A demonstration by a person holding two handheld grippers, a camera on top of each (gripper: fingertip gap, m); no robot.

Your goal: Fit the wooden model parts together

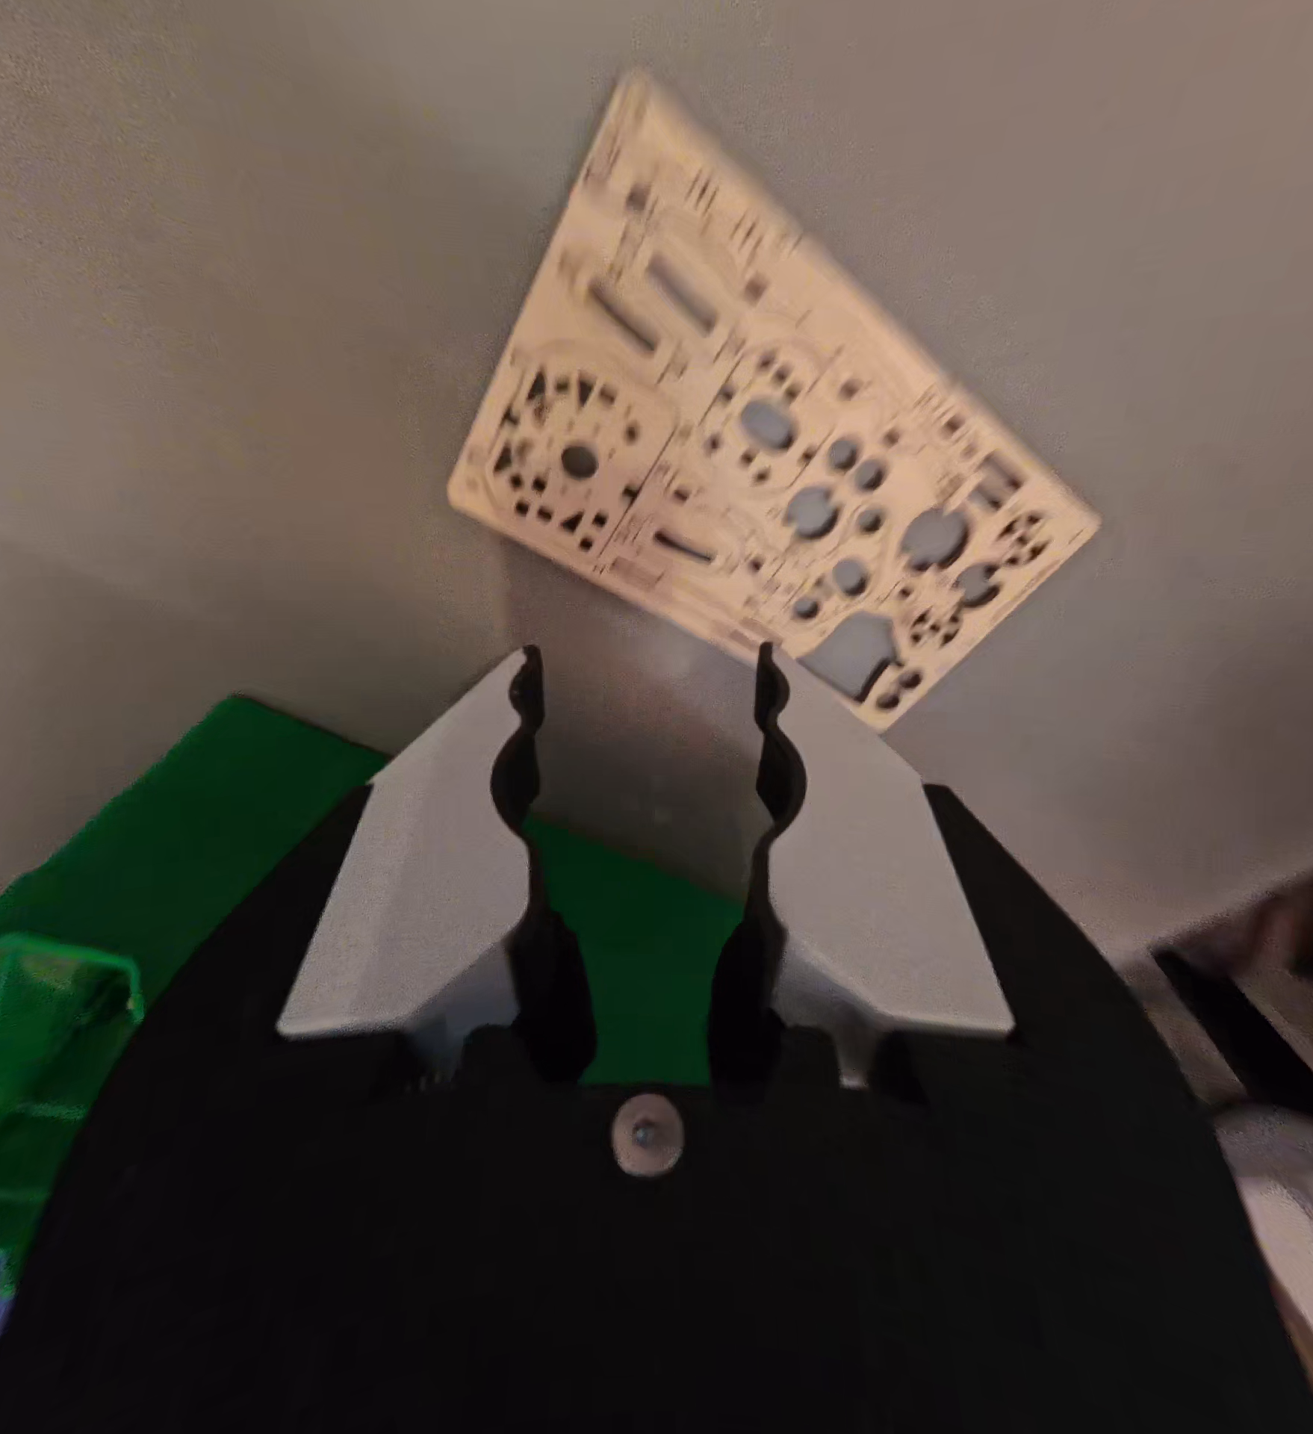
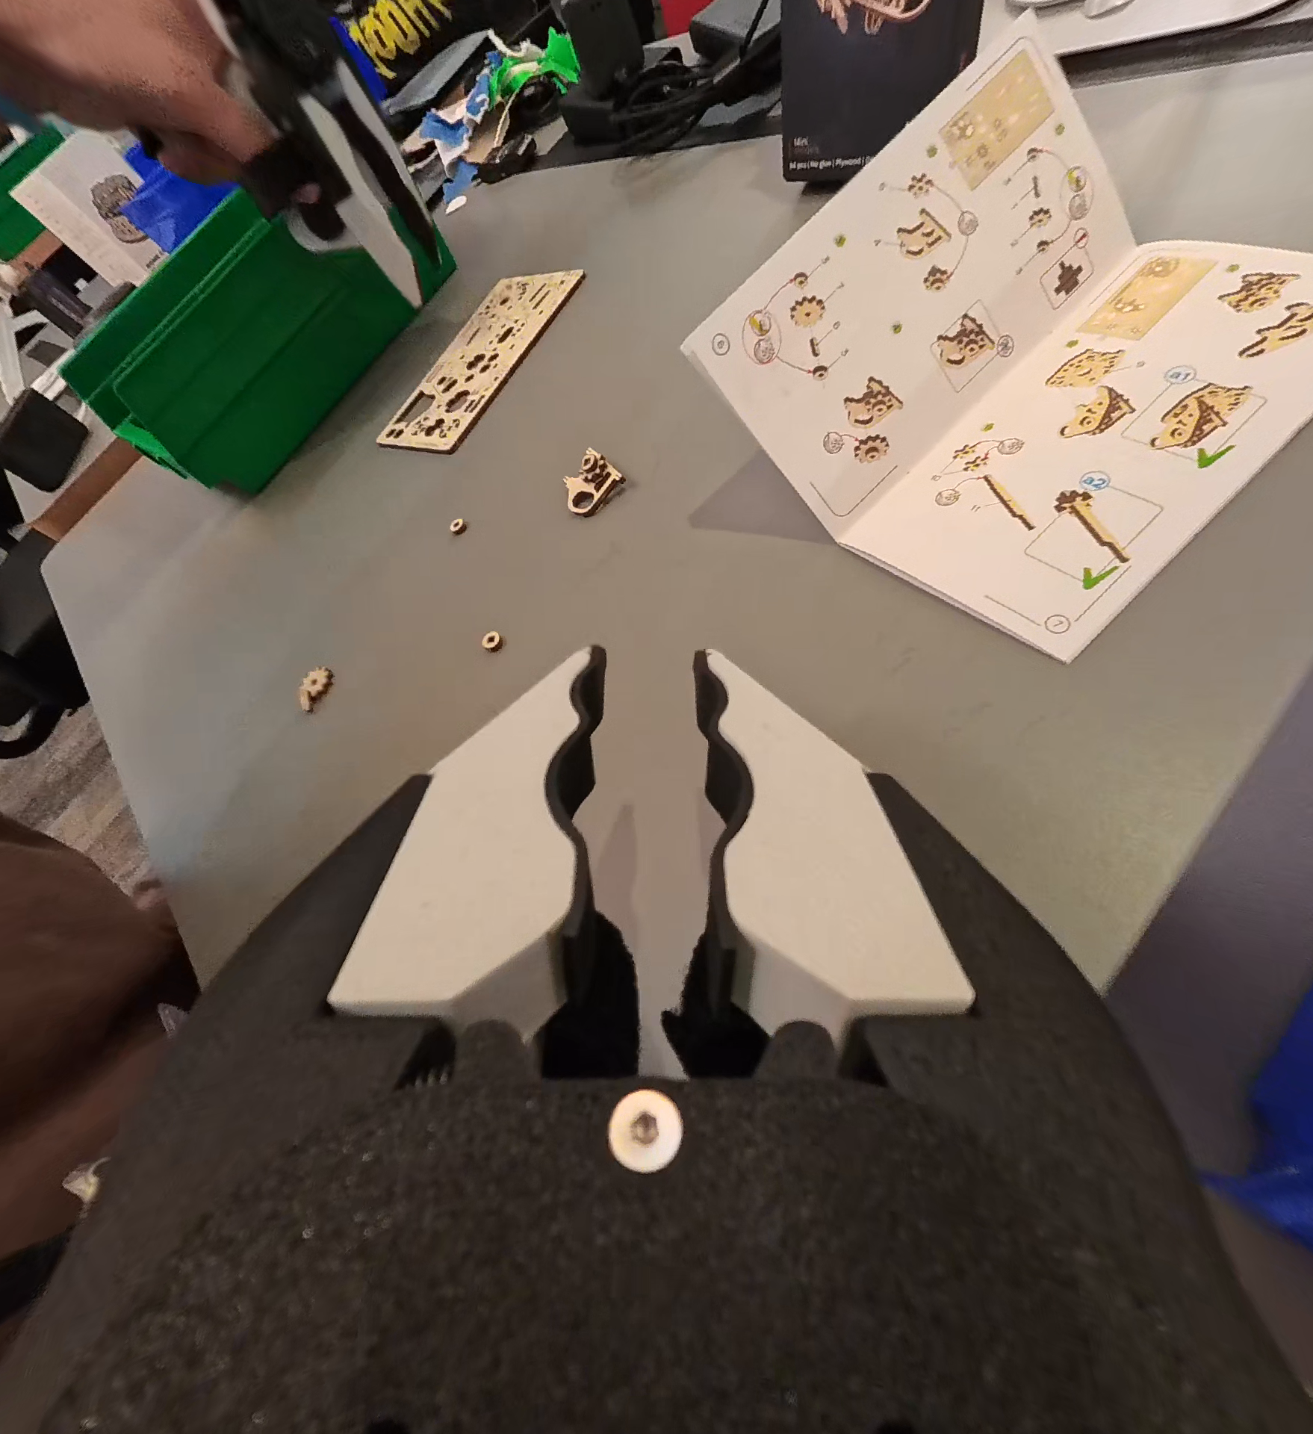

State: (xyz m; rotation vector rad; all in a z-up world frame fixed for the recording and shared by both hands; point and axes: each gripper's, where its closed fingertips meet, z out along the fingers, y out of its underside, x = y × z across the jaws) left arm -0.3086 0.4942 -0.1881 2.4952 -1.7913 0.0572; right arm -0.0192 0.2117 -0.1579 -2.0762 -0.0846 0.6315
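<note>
Wooden bits, a gear and two rings, lie loose on the grey surface. Both claws, left and right, hang apart and empty; I reckon a clumsy pinch could flick such small pieces away.

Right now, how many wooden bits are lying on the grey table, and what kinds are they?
Punched-out wooden sheet: 1
Half-built wooden model: 1
Small wooden rings: 2
Loose wooden gear: 1
Total: 5 wooden things, all apart from each other. Neither gripper holds one.
</note>
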